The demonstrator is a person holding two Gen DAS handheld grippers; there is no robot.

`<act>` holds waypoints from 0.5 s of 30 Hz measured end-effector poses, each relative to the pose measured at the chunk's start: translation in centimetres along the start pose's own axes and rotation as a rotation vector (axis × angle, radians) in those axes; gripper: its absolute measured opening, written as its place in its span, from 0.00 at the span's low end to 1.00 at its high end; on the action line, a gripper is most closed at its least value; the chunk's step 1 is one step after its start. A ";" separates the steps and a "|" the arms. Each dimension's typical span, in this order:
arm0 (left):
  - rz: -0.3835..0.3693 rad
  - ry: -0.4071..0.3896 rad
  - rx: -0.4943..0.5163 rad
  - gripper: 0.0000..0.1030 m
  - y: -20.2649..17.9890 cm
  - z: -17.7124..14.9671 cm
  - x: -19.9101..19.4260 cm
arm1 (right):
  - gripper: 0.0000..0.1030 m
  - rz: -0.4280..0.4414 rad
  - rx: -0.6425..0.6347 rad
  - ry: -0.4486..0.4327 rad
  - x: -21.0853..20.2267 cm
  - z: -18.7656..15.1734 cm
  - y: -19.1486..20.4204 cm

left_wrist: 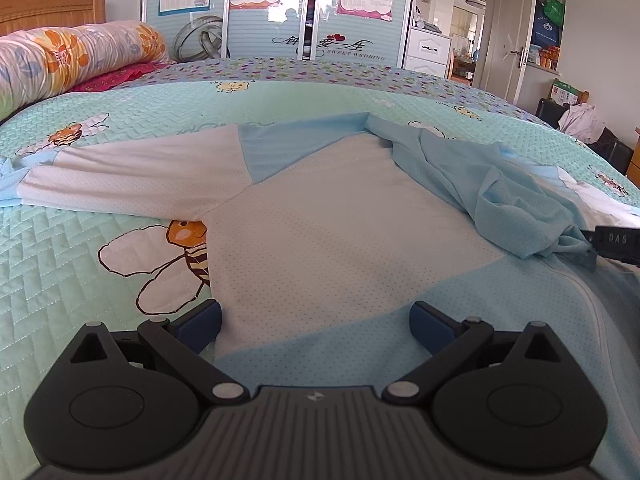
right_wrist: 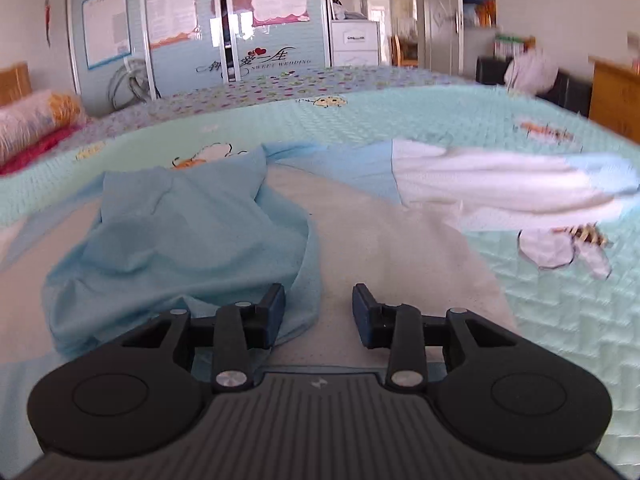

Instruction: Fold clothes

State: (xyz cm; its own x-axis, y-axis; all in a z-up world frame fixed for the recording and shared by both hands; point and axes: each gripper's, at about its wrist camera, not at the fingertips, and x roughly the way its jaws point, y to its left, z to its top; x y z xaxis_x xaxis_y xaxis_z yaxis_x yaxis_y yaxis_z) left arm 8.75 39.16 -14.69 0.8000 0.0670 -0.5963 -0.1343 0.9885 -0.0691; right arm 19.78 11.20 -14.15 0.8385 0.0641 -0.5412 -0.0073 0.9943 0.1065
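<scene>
On the bed (left_wrist: pixel 80 248): jacket (left_wrist: pixel 320 220) flat — hood (right_wrist: pixel 180 232) bunched.
Right tongs (right_wrist: pixel 319 316): open, nearer, hood just left.
Left tongs (left_wrist: pixel 316 330): open — empty.

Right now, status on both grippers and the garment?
Left gripper open at hem. Right gripper open, empty. Garment flat on bed, hood bunched. Nothing blocking.

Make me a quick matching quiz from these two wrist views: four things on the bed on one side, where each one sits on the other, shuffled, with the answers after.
Things:
1. Rolled floral quilt
2. Crumpled light blue hood
3. Spread-out white sleeve
4. Left gripper

Places:
A. Bunched on the garment's right side
B. At the garment's near hem, jaws open
C. By the wooden headboard
D. Stretched out to the left over the bee-print bedspread

Pairs: 1-C, 2-A, 3-D, 4-B
</scene>
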 end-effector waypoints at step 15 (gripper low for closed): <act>-0.006 -0.007 -0.009 1.00 0.2 -0.1 0.0 | 0.00 -0.024 -0.038 0.070 12.2 9.6 -3.3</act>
State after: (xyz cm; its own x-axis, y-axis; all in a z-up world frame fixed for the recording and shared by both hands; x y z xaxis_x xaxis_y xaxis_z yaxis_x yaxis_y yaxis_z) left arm 8.68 39.32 -14.81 0.8047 0.0623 -0.5904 -0.1351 0.9876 -0.0799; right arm 35.23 7.85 -13.10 0.7983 0.0445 -0.6007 -0.0090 0.9980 0.0620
